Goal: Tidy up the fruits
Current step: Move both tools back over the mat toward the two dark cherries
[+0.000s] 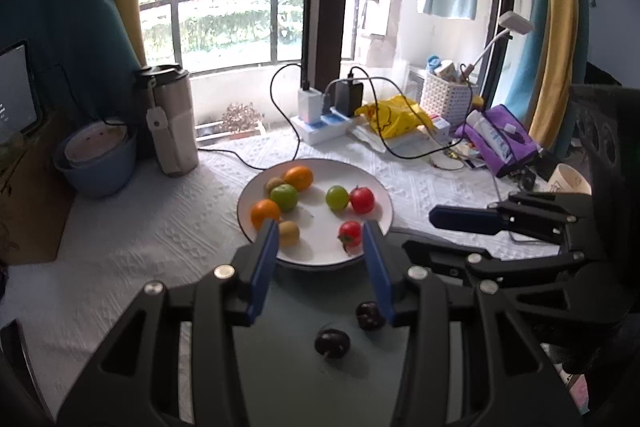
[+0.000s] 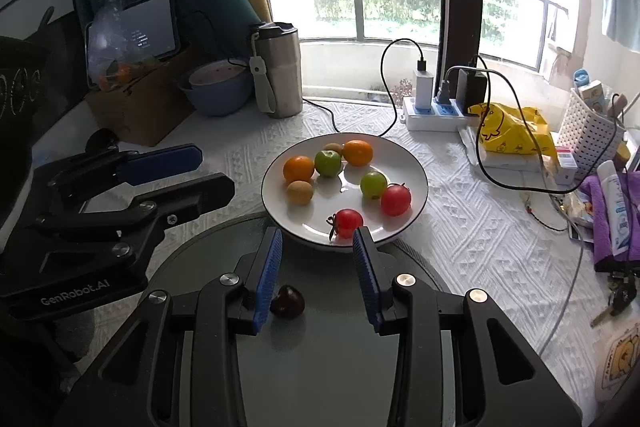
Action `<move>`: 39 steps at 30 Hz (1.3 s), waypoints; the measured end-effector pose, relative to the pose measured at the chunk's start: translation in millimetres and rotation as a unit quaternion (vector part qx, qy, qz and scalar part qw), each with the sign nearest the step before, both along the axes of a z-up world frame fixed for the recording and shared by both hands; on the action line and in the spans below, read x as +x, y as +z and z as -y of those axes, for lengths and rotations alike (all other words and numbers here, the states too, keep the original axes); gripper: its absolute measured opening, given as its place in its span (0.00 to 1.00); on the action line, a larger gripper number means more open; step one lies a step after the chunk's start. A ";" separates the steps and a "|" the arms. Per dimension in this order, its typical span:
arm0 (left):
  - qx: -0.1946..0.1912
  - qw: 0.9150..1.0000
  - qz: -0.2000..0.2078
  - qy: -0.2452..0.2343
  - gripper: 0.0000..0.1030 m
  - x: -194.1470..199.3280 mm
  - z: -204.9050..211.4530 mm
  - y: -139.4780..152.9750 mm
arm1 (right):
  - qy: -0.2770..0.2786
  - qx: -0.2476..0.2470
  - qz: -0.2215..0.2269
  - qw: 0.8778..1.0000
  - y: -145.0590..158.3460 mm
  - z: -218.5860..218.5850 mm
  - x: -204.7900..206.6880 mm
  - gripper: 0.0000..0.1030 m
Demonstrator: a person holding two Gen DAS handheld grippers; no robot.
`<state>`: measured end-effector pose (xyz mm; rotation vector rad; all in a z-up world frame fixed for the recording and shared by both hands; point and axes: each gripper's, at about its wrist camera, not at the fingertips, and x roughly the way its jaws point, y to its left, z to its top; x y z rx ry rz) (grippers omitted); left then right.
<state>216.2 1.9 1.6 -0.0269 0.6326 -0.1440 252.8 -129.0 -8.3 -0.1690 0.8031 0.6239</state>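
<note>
Both my grippers hang with fingers apart, empty: left gripper (image 1: 320,233), right gripper (image 2: 318,237). Nearest, two dark cherries (image 1: 332,343) lie on the grey-green plate (image 1: 288,379). Beyond, touching its far edge, the white plate (image 2: 408,159) holds oranges, green fruits, kiwis and tomatoes (image 2: 348,223).

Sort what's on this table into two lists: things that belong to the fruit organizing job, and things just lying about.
Part of the job:
white plate
two oranges
two green fruits
two kiwis
two red tomatoes
dark cherries
grey round tray

Just lying about:
steel tumbler
blue bowl
power strip
yellow bag
white basket
tablet
</note>
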 end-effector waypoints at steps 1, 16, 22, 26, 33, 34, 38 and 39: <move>0.000 1.000 0.001 0.001 0.44 -2.2 0.6 0.7 | 0.000 0.000 0.002 1.000 1.7 1.0 -2.4 0.38; 0.000 1.000 0.025 0.000 0.44 -50.8 5.7 13.4 | 0.002 -0.001 0.027 1.000 19.6 9.9 -46.3 0.38; 0.002 1.000 0.022 0.002 0.44 -65.4 6.6 8.6 | 0.004 -0.002 0.027 1.000 16.8 12.7 -60.8 0.38; 0.001 1.000 0.021 0.002 0.44 -75.5 7.9 5.7 | 0.003 -0.002 0.028 1.000 15.7 15.0 -70.0 0.38; 0.008 1.000 0.013 -0.005 0.44 -93.8 13.9 -4.4 | -0.002 -0.003 0.022 1.000 6.9 22.3 -85.2 0.38; 0.009 1.000 0.011 -0.006 0.44 -96.4 14.8 -6.6 | -0.003 -0.002 0.021 1.000 5.5 24.0 -87.0 0.38; 0.009 1.000 -0.005 -0.004 0.44 -100.7 16.2 -18.8 | -0.008 0.004 0.016 1.000 0.1 30.2 -89.9 0.38; 0.008 1.000 -0.009 -0.004 0.44 -100.9 16.3 -22.1 | -0.008 0.005 0.015 1.000 -1.3 31.4 -90.3 0.38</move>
